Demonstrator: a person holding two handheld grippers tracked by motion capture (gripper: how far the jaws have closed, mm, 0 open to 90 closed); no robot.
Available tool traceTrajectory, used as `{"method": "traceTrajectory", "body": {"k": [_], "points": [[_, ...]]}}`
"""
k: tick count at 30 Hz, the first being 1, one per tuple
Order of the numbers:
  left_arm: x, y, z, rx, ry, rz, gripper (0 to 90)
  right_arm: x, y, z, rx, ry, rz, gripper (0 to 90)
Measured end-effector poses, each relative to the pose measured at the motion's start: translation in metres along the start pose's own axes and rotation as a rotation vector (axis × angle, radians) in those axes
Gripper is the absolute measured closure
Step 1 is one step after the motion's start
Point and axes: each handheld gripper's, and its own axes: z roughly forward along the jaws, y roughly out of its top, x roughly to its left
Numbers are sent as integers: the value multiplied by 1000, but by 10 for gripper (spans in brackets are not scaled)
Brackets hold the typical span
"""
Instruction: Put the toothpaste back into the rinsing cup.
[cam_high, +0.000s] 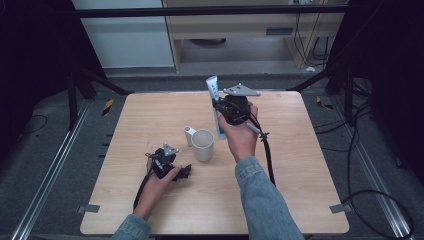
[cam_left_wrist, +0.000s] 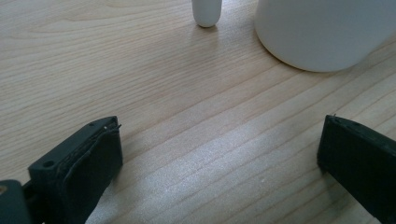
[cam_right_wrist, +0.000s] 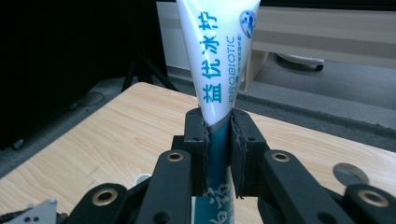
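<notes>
A white and teal toothpaste tube (cam_high: 215, 102) stands upright in the air above the table, crimped end up. My right gripper (cam_high: 218, 106) is shut on its middle; in the right gripper view the tube (cam_right_wrist: 218, 56) rises between the two black pads (cam_right_wrist: 198, 135). A white mug (cam_high: 202, 144) stands near the table's middle, its handle (cam_high: 189, 134) pointing to the far left. My left gripper (cam_high: 186, 171) rests low on the table in front of the mug, jaws wide open with nothing between them. In the left gripper view the mug (cam_left_wrist: 322, 32) and its handle (cam_left_wrist: 206, 11) lie just ahead of the open fingers (cam_left_wrist: 88, 158).
The wooden table (cam_high: 150, 115) has bare surface to the left and right of the mug. Black cables trail from both grippers toward the near edge. Beyond the far edge are black frame legs and a pale cabinet.
</notes>
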Motion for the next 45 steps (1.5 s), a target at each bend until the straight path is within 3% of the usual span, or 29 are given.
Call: {"method": "traceTrajectory", "body": {"k": [18, 28, 39, 45], "points": [[0, -1, -1, 3, -10, 14, 0, 19, -3, 13, -100, 19, -12, 784], [1, -3, -3, 1, -20, 24, 0, 30, -10, 26, -112, 47, -13, 784], [2, -6, -6, 1, -30, 33, 0, 43, -16, 31, -163, 34, -33, 784], [3, -7, -7, 5, -30, 38, 0, 42, -20, 30, -187, 34, -7, 784]]}}
